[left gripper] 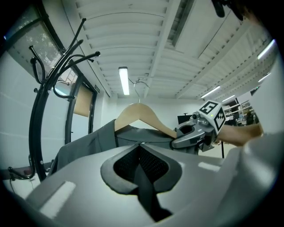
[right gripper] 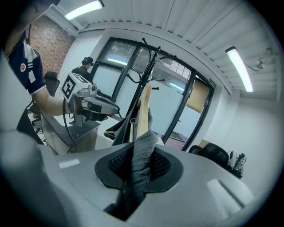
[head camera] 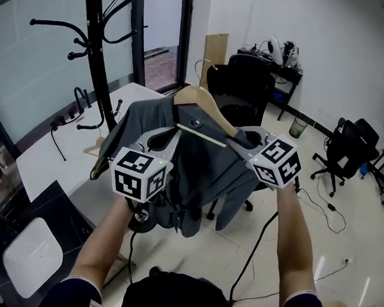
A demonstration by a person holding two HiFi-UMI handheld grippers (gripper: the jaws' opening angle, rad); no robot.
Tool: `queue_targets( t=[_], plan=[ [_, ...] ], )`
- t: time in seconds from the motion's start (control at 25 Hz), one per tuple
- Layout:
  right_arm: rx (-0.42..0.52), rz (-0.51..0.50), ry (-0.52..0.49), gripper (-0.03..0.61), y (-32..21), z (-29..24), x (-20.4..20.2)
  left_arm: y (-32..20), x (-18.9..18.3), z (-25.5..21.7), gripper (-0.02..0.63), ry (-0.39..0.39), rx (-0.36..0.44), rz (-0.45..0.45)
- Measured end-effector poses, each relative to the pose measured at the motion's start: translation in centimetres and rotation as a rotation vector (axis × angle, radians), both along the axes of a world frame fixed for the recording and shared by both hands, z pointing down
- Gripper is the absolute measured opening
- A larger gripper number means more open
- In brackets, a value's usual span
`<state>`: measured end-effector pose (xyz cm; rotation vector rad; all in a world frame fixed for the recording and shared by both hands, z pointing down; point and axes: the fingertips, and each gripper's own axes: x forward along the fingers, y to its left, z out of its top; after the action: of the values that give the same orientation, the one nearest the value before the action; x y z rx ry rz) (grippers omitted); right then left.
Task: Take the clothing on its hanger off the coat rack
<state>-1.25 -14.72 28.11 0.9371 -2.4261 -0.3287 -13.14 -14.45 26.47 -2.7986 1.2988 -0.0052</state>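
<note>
The grey shirt [head camera: 201, 167] on its wooden hanger [head camera: 198, 97] hangs in the air between both tongs. Its hook is free, well apart from the black coat rack [head camera: 97, 56] at the left. The left tongs [head camera: 160, 139] pinch one shoulder's cloth. The right tongs [head camera: 245, 139], narrow, grip cloth at the other.
</note>
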Motion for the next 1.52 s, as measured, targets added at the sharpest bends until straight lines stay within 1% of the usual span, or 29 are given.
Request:
queue_targets(
  t=[0.28,0.64,0.84,1.04,1.2,1.36,1.52],
  plan=[
    [0.017,0.065,0.010,0.055,2.9,-0.7,8.3,1.4,6.9,0.6,0.012,-0.009,-0.007,0.040],
    [0.027,0.199,0.012,0.055,5.3,-1.0,18.0,2.3,14.2,1.3,0.012,-0.021,-0.016,0.100],
    [0.021,0.279,-0.009,0.055,5.3,-1.6,22.9,2.2,17.9,1.6,0.012,-0.036,-0.033,0.125],
    [0.016,0.342,-0.023,0.055,3.7,-2.2,26.4,1.1,20.7,2.0,0.012,-0.050,-0.051,0.144],
    [0.028,0.381,-0.039,0.055,1.4,-3.2,28.6,-0.9,22.6,1.5,0.012,-0.049,-0.046,0.156],
    [0.048,0.408,-0.041,0.055,-1.8,-5.1,30.1,-3.8,24.1,0.8,0.012,-0.038,-0.046,0.173],
    [0.072,0.414,-0.033,0.055,-6.4,-7.1,31.3,-8.1,25.3,0.4,0.012,-0.036,-0.039,0.174]
  ],
)
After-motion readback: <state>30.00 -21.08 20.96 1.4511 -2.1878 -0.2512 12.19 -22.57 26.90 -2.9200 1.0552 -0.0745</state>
